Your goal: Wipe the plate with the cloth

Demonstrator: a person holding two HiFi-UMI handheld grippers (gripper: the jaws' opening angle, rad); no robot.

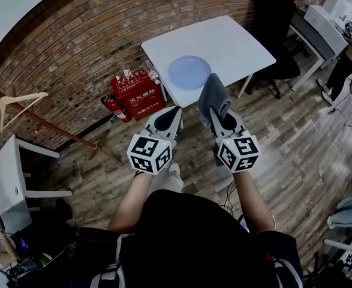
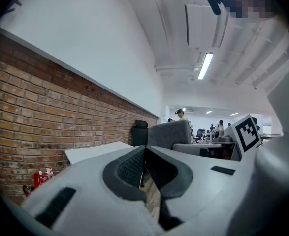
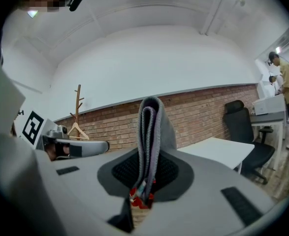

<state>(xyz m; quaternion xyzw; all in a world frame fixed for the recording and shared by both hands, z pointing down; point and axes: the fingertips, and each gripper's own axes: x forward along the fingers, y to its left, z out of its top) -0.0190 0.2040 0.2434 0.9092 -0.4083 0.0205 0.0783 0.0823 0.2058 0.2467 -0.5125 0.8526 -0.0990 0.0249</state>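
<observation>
A light blue plate (image 1: 189,72) lies near the front edge of a white table (image 1: 235,41). A folded grey cloth (image 1: 213,95) sticks up out of my right gripper (image 1: 221,116), which is shut on it. In the right gripper view the cloth (image 3: 151,124) stands upright between the pads, at my right gripper (image 3: 149,156). My left gripper (image 1: 174,116) hangs beside it with its jaws together and nothing held; in the left gripper view my left gripper (image 2: 144,150) shows its pads meeting. Both grippers hover over the wooden floor, short of the table.
A red fire-extinguisher box (image 1: 137,93) and an extinguisher (image 1: 117,109) stand by the brick wall left of the table. A black office chair (image 1: 279,23) sits at the table's right. A wooden coat stand (image 1: 26,110) and a white shelf (image 1: 11,173) are at the left.
</observation>
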